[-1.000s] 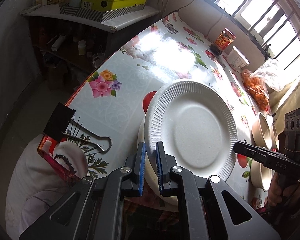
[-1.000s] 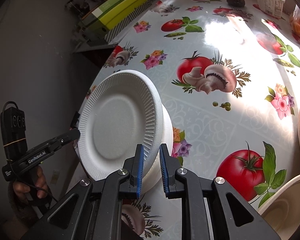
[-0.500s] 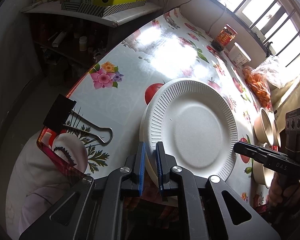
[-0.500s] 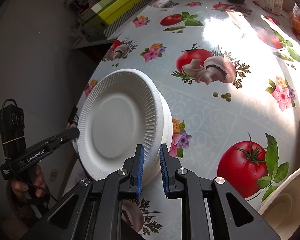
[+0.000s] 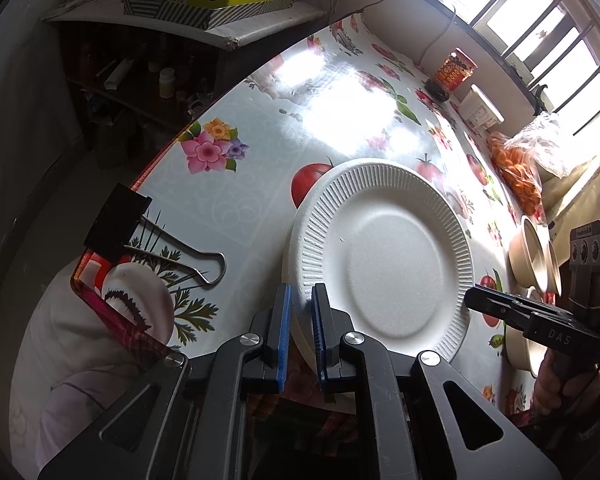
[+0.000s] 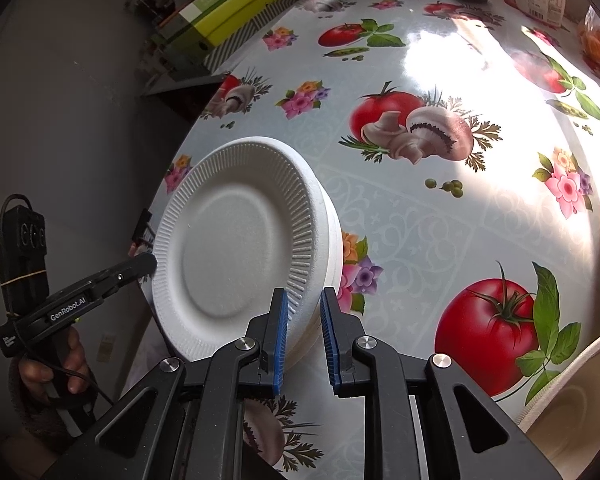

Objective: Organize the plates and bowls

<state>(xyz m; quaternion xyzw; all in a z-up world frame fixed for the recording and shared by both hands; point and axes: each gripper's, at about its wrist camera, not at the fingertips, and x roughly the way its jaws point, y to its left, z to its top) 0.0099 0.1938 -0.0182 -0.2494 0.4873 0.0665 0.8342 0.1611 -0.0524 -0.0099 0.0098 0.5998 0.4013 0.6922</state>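
White foam plate (image 5: 384, 256) is clamped at its 7 and 5 o'clock rims by left gripper (image 5: 299, 330) and right gripper (image 6: 304, 336), jaws nearly closed, for steady stacking.

From the plates (image 5: 380, 256), the tabletop (image 5: 260, 184) lies bare toward 11 and 12 o'clock, wide enough for a claw. At 9 o'clock a binder clip (image 5: 140, 236) sits on the tabletop edge. At 3 o'clock bowls (image 5: 534, 252) crowd the side, near the right claw (image 5: 470, 299). Far off at 1 o'clock, a jar (image 5: 454, 74), a tub (image 5: 482, 110) and a bag (image 5: 520, 172) line the wall.
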